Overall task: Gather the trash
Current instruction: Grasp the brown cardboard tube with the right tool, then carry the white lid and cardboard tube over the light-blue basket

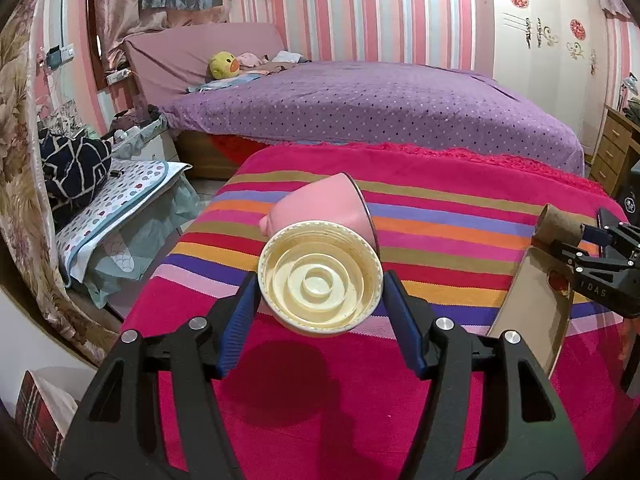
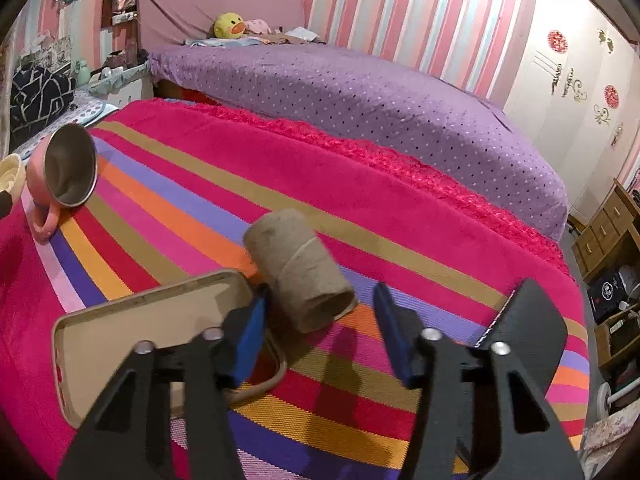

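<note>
My left gripper [image 1: 320, 280] is shut on a round cream plastic lid [image 1: 320, 276], held by its rim above the striped cloth; its shadow falls on the cloth below. The lid also shows at the left edge of the right wrist view [image 2: 10, 172]. A brown cardboard tube [image 2: 300, 280] lies on its side on the cloth. My right gripper [image 2: 320, 292] is open around the tube's near end: the left pad sits against it, and a gap remains at the right pad. In the left wrist view the right gripper [image 1: 600, 248] reaches in beside the tube [image 1: 560, 224].
A pink cup [image 1: 324, 204] with a metal inside [image 2: 68, 168] lies tipped just behind the lid. A beige phone case [image 2: 152, 332] lies left of the tube, under my right gripper's left finger. A black flat object [image 2: 528, 320] sits at the right. A purple bed [image 2: 360, 92] stands beyond the table.
</note>
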`<state>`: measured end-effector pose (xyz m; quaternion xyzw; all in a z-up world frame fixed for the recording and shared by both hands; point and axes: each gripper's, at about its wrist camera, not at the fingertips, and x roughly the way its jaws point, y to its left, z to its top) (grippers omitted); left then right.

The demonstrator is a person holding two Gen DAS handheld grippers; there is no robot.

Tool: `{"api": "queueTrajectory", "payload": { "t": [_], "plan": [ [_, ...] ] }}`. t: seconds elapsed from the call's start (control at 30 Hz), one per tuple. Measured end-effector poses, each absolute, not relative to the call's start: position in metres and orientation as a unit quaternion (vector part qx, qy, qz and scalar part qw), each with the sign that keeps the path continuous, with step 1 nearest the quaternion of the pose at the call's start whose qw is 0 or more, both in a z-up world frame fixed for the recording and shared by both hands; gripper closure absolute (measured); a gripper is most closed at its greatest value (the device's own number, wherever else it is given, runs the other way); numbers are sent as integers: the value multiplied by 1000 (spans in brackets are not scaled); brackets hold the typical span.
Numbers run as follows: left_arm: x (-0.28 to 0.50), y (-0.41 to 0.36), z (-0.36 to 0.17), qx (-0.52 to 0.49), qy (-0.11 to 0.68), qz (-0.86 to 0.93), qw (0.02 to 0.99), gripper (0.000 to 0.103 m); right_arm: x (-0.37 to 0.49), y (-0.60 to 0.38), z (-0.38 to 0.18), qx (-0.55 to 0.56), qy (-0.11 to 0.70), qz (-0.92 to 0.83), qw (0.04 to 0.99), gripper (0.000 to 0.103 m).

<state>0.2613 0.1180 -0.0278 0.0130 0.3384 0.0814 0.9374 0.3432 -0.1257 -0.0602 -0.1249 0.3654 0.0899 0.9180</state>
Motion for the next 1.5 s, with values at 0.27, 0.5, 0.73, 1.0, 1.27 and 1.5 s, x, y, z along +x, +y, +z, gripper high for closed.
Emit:
{"api": "queueTrajectory", "payload": {
  "t": [0.27,0.5,0.73,1.0,1.27,1.5],
  "plan": [
    [259,110,-22,19,336,80,938,42,325,-131,-53,-131,349,94,923,70],
    [249,100,-10,25,326,70,942,42,284,-144,-32,-145,332,73,929,70],
    [228,83,-1,40,313,52,948,42,226,-169,-6,-147,312,43,938,70],
    [201,58,1,44,310,19,950,42,157,-204,14,-132,298,9,945,70],
    [171,35,3,10,312,-8,950,42,93,-247,23,-96,289,-19,952,70],
    [144,8,4,31,283,-4,959,42,56,-279,26,-86,280,-43,955,70]
  ]
}}
